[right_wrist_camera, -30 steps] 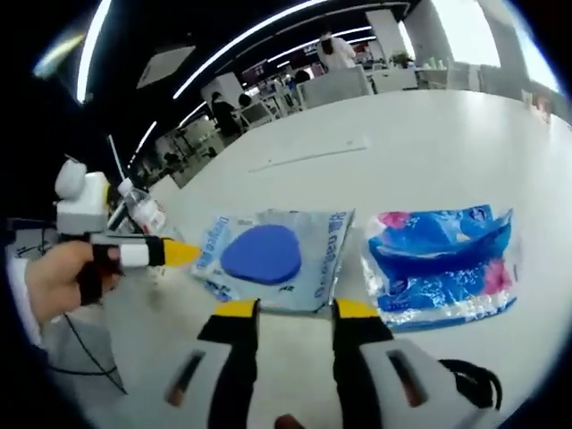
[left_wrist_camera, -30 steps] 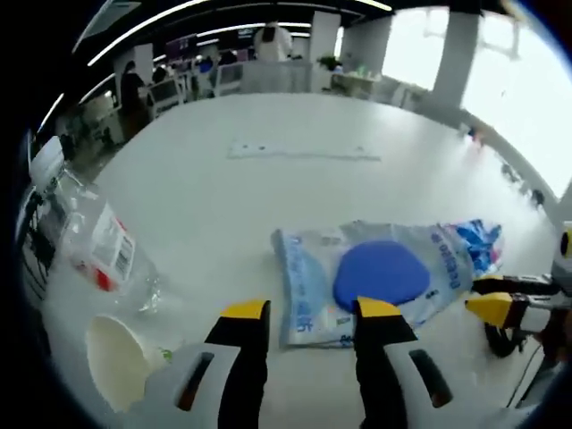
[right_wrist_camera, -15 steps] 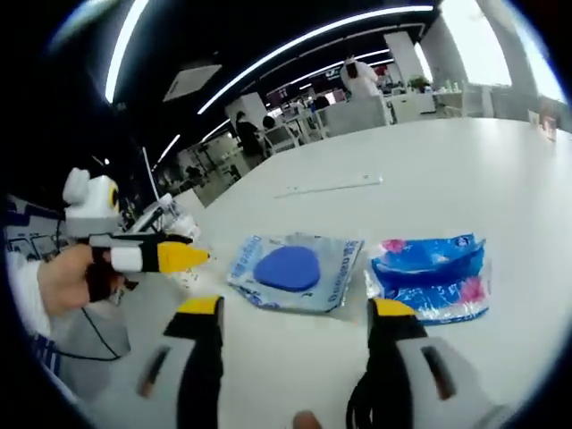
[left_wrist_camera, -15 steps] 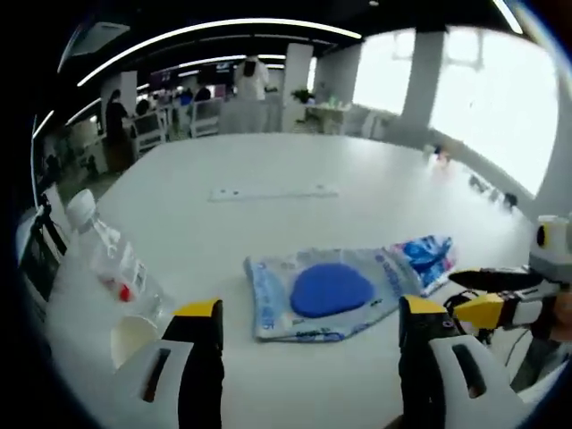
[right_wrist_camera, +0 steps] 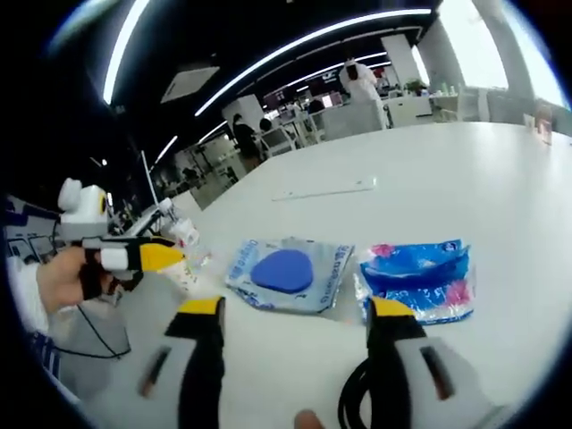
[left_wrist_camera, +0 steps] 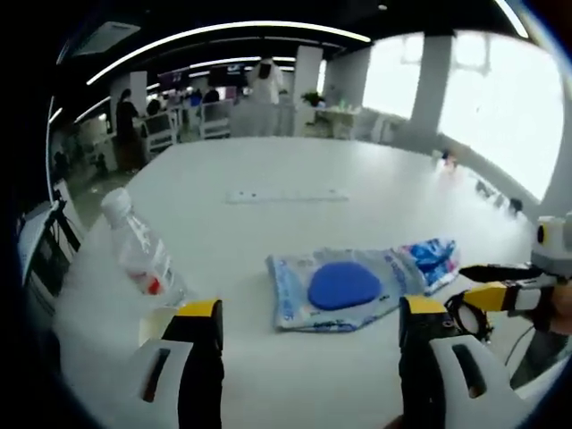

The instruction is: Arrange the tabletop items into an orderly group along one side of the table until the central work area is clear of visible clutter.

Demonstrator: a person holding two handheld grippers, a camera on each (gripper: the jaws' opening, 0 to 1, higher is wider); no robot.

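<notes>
In the left gripper view, our left gripper (left_wrist_camera: 308, 320) gapes wide at the bottom, holding nothing. The pale packet with a blue disc (left_wrist_camera: 344, 286) lies centre, a clear bottle (left_wrist_camera: 141, 255) left, a blue wrapper (left_wrist_camera: 433, 256) right.

In the right gripper view, our right gripper (right_wrist_camera: 298, 317) is spread wide and empty; packet (right_wrist_camera: 289, 272) centre, wrapper (right_wrist_camera: 418, 278) right of it, on the white table (right_wrist_camera: 429, 179).

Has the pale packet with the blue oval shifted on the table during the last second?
Cannot tell. In the right gripper view the pale packet lies just left of the blue packet as before, now closer together; the cameras moved, so the shift may be only apparent.
</notes>
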